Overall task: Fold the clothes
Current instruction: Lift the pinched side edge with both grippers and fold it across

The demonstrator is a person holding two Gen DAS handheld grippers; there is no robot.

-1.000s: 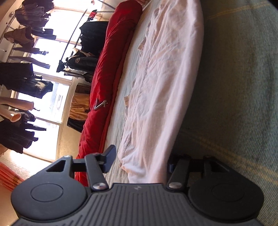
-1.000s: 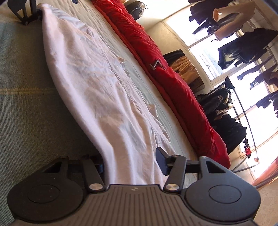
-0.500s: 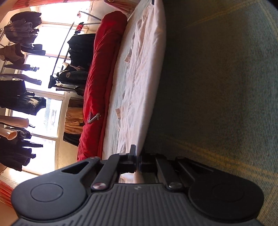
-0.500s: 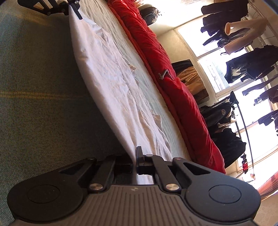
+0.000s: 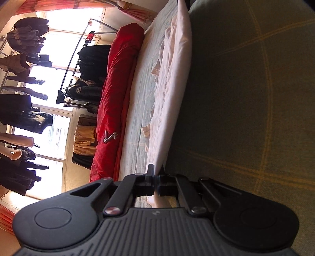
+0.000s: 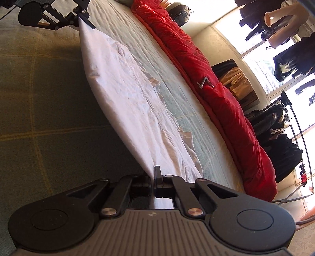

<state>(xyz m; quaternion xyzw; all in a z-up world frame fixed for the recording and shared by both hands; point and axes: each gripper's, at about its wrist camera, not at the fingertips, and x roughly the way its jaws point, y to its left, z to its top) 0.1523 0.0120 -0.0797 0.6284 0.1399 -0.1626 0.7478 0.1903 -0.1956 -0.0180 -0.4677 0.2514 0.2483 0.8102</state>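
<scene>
A pale pink garment [image 5: 171, 82] lies stretched along a green checked bed cover [image 5: 246, 118]. My left gripper [image 5: 155, 182] is shut on one corner of its near edge, which is pulled taut and raised off the cover. In the right wrist view the same garment [image 6: 128, 92] runs from my right gripper [image 6: 153, 184], shut on the other near corner, up to the left gripper [image 6: 80, 16] at the top left. The lifted edge casts a dark shadow on the cover beneath.
A rolled red quilt [image 6: 212, 84] lies along the far side of the bed cover [image 6: 39, 118], with a metal clip [image 6: 204, 81] on it. Beyond stand a rack of dark clothes [image 5: 23, 110], bright windows and a box with tan cloth [image 6: 236, 78].
Both grippers went from open around the garment's near edge to shut on it. They then rose, lifting that edge taut off the cover.
</scene>
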